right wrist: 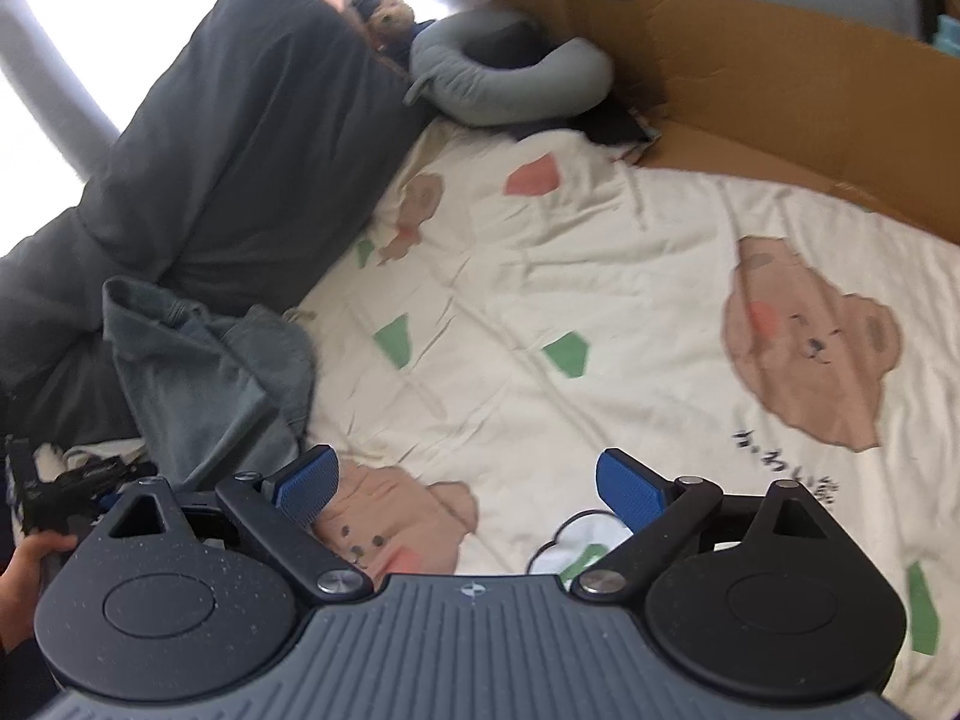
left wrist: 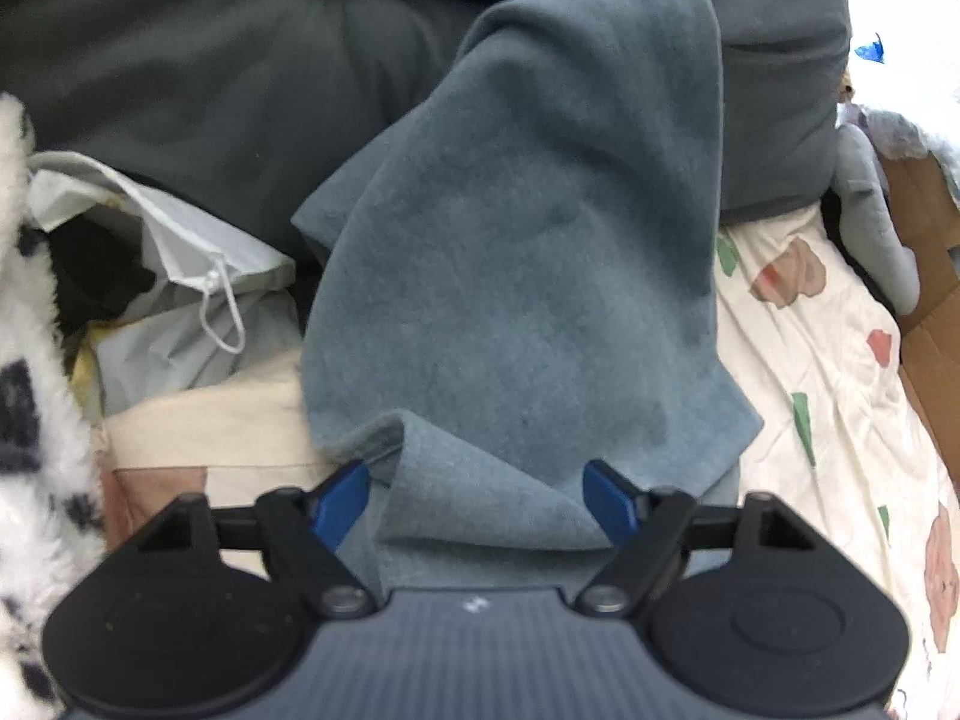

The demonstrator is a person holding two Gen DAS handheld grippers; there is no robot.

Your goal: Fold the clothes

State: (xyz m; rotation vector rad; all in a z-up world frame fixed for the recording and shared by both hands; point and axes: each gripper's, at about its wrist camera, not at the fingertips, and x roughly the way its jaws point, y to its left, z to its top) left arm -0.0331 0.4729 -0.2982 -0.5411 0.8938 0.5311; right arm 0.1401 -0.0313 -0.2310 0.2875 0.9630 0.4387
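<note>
Blue rubber pads of the left gripper [left wrist: 477, 495] stand spread apart, and the soft blue-grey fleece garment [left wrist: 522, 252] bunches between them without being pinched; a fold of it rises against the inner face of the left pad. From there the cloth drapes away in a rumpled heap over the dark grey quilted duvet [left wrist: 180, 60], with one edge spilling onto the cream bedsheet printed with brown bears and green patches [left wrist: 798, 330].

Over on the other side, the right gripper [right wrist: 465, 489] hangs above the bare sheet, its fingers also wide and holding nothing. Seen from that side, the garment [right wrist: 204, 360] lies crumpled at the sheet's edge, against the duvet and well apart from the right fingers.

Trouble looks likely if the left claw closes where it stands: the cloth is layered there, so it may catch two thicknesses, or just a loose ridge that slips out on the lift. A white drawstring bag [left wrist: 180, 276] sits near enough to be dragged along.
</note>
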